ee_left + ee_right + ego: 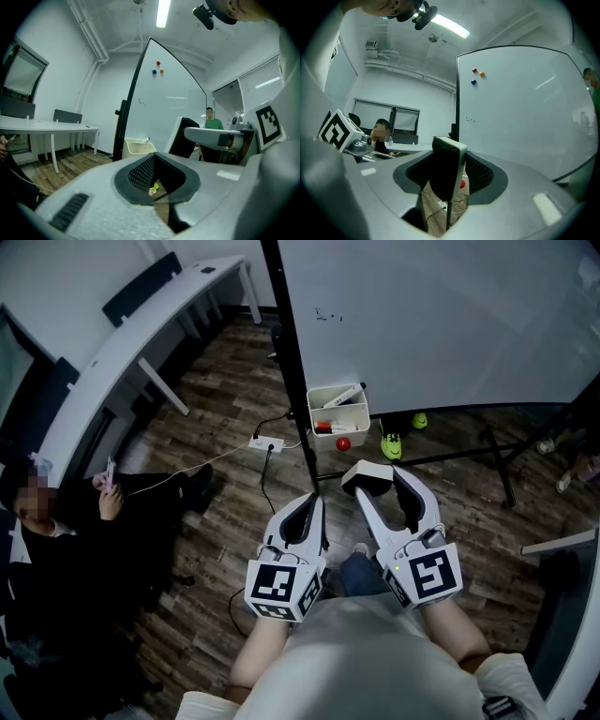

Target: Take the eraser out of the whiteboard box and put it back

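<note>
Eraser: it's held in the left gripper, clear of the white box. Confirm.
Not quite: the eraser is held in the right gripper, not the left, as the right gripper view shows. It is clear of the white box.

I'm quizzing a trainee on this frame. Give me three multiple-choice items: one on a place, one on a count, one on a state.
1. Where is the eraser relative to the box? A inside it; B outside, in the right gripper; C under it.
2. How many magnets are on the whiteboard? A one; B three; C six.
3. The left gripper has its jaws: A together, empty; B wide apart; C on a marker.
Key: 1 B, the jaws clamp it short of the box; 2 B, red, orange and blue dots show; 3 A, its pads meet with nothing between.
</note>
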`<state>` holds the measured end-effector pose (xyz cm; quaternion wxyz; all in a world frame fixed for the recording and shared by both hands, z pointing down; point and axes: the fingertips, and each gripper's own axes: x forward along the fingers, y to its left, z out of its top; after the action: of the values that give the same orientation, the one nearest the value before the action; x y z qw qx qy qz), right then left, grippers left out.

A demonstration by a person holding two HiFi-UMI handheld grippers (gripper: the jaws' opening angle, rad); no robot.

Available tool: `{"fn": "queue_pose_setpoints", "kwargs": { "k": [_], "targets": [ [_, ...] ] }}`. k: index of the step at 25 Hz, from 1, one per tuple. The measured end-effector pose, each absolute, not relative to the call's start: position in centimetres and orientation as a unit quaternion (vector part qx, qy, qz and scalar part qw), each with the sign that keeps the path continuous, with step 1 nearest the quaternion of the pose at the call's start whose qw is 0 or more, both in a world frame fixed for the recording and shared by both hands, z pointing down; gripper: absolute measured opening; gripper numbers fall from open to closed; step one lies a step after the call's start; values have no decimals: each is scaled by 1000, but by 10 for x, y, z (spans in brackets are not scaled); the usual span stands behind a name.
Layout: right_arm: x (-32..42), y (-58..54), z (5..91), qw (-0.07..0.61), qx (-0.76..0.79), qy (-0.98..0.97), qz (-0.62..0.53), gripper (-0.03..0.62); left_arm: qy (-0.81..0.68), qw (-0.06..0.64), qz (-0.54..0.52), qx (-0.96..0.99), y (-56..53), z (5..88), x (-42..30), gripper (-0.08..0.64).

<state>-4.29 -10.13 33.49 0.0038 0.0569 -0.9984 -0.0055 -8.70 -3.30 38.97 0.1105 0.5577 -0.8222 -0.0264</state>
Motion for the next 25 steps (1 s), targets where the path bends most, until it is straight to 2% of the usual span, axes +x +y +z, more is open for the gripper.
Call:
{"fn": "queue_pose_setpoints", "kwargs": {
  "k": [25],
  "targets": [
    [-121, -165, 332, 12, 35, -999, -18, 212, -834, 121, -31, 537, -87, 385, -162, 5]
  ]
}}
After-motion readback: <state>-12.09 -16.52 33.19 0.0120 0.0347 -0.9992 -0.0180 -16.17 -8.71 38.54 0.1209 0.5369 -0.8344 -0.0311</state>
